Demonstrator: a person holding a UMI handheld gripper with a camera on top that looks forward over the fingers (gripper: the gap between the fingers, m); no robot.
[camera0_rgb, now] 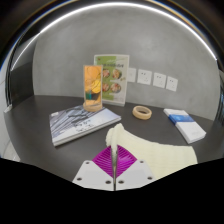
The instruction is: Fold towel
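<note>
A cream towel lies on the dark table, spread to the right of my fingers. One corner of it rises in a fold and runs down between my two pink pads. My gripper is shut on that raised towel corner, with the pads pressed together on the cloth just above the table.
A book lies left of the towel. An orange carton and a standing picture card are at the back. A tape roll and a blue-white packet lie to the right. A grey wall with sockets is behind.
</note>
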